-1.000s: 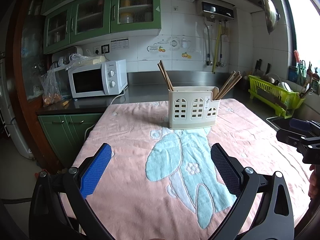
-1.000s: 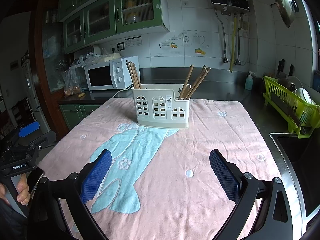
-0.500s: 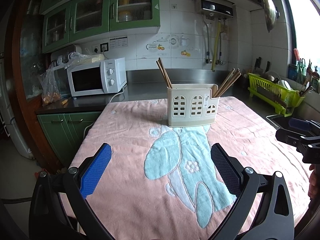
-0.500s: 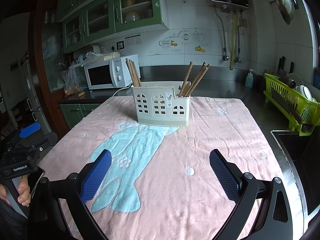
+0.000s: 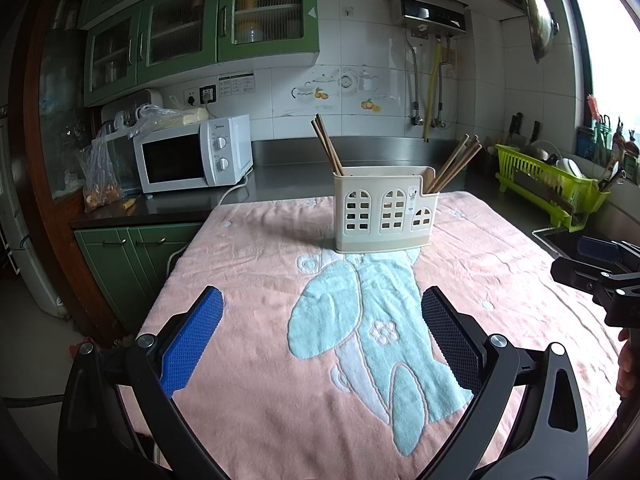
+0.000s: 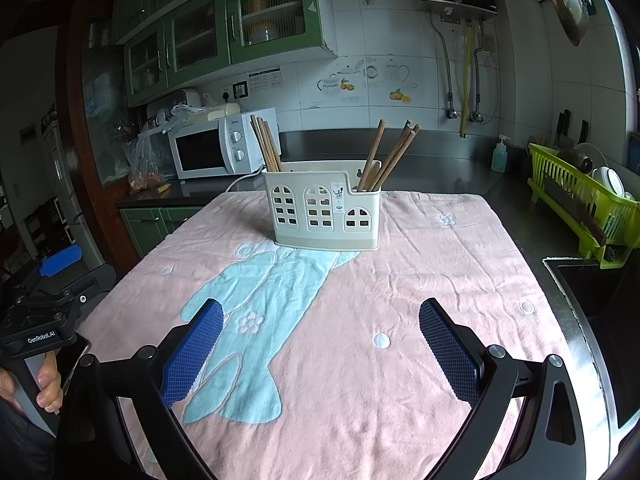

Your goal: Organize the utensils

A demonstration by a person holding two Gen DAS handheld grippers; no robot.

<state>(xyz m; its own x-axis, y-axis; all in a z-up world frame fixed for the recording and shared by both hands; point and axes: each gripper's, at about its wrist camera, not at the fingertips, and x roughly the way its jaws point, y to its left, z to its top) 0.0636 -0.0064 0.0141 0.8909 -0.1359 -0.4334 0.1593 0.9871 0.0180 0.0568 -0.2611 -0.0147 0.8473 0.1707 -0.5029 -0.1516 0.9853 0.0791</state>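
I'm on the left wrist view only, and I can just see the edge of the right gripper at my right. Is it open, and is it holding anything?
Observer: The right gripper is open, with nothing between its pads. It hangs over the pink towel.
Operator: Any loose utensils on the towel on that side?
Observer: None show in the right wrist view. The only utensils there are the chopsticks standing in the utensil holder.
Operator: What does my own gripper look like from over there?
Observer: The left gripper sits off the towel's left edge, with a hand wrapped around its handle.
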